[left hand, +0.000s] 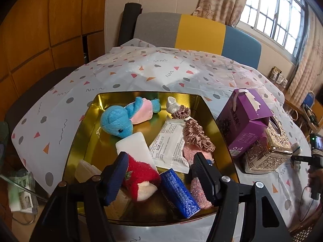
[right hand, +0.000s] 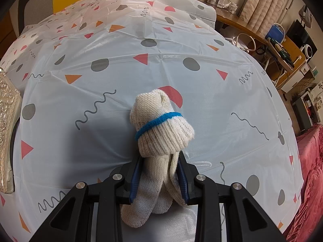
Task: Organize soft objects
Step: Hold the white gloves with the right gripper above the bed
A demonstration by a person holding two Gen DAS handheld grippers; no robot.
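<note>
A gold tin tray [left hand: 210, 109] on the patterned tablecloth holds a blue plush elephant [left hand: 116, 124], a red fuzzy sock [left hand: 139, 173], a blue glittery roll [left hand: 179, 193], a white packet [left hand: 170, 145], a pink satin scrunchie [left hand: 196, 135] and a white pad [left hand: 135, 147]. My left gripper [left hand: 159, 159] hangs open over the near part of the tray. The sock and the roll lie below its fingers, untouched. My right gripper [right hand: 160, 158] is shut on a cream knitted glove [right hand: 161, 129] bundled with a blue band, just above the tablecloth [right hand: 141, 70].
A purple carton [left hand: 245, 119] leans on an ornate gold tissue box [left hand: 268, 151] right of the tray; the same tissue box [right hand: 8, 131] is at the left edge of the right wrist view. A chair [left hand: 201, 32] stands behind the table. A cluttered desk [right hand: 282, 50] stands right.
</note>
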